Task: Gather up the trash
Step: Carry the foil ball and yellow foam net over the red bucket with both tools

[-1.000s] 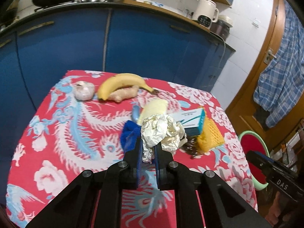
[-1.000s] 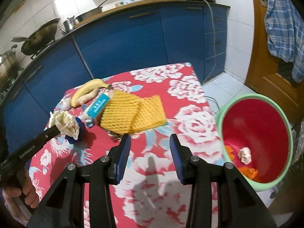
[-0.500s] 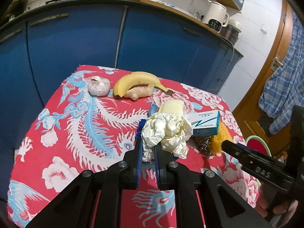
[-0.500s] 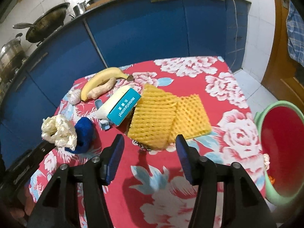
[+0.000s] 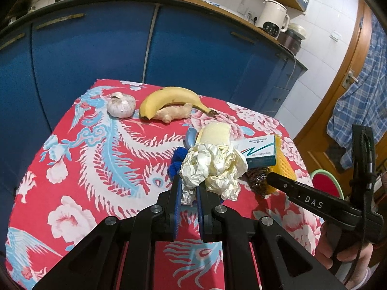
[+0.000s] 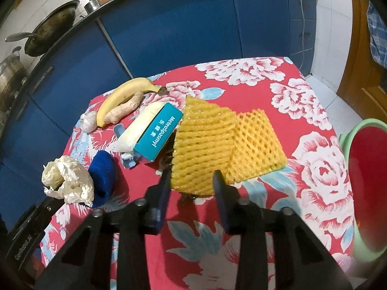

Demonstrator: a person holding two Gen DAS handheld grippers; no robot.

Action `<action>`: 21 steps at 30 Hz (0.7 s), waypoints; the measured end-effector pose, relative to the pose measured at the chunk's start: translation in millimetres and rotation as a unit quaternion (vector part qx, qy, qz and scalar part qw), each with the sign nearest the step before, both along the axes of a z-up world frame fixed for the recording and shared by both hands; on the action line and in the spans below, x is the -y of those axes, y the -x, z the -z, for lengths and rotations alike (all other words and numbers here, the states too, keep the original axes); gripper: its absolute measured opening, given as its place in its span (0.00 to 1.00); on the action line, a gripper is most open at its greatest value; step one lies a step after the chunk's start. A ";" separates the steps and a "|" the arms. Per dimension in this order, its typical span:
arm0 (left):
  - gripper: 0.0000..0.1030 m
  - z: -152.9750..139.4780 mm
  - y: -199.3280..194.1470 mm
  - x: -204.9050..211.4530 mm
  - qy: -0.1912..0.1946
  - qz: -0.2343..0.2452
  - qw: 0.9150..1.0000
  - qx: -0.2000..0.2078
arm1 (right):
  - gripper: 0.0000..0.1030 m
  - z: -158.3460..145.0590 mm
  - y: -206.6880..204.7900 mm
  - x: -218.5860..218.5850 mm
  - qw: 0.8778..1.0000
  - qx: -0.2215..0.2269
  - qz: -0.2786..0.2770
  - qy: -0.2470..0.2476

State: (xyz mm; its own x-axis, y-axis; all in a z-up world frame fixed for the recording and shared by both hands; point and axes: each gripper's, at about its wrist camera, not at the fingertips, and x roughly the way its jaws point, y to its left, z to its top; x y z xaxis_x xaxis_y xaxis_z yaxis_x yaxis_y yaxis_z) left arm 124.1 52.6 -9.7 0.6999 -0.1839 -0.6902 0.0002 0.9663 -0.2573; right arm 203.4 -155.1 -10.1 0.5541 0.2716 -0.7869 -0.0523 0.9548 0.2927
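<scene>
Crumpled cream paper (image 5: 212, 166) sat pinched in the left gripper (image 5: 188, 193) above the cloth; only the right view showed the right gripper (image 6: 191, 183) spread around the yellow foam net (image 6: 205, 149), bin (image 6: 367, 193) far right.

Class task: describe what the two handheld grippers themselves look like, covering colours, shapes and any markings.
Both are black, with angular cut-out frames, silver bolts and blue finger pads. The left gripper carries white "GenRobot.AI" lettering on its body, seen from the right wrist. The right gripper shows "DAS" in white and a thin black cable, seen from the left wrist.
</scene>
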 end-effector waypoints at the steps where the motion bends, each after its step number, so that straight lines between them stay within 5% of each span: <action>1: 0.11 -0.3 0.4 0.3 0.000 0.001 1.000 0.001 | 0.22 -0.2 1.6 0.4 1.000 0.001 -0.001 0.000; 4: 0.11 -1.0 0.9 1.3 -0.001 0.001 1.000 0.001 | 0.15 -2.4 6.2 0.7 1.000 0.008 -0.004 0.003; 21: 0.11 -22.1 14.1 21.2 -0.006 0.026 0.999 0.021 | 0.14 -40.6 56.5 25.6 0.998 0.068 0.001 -0.006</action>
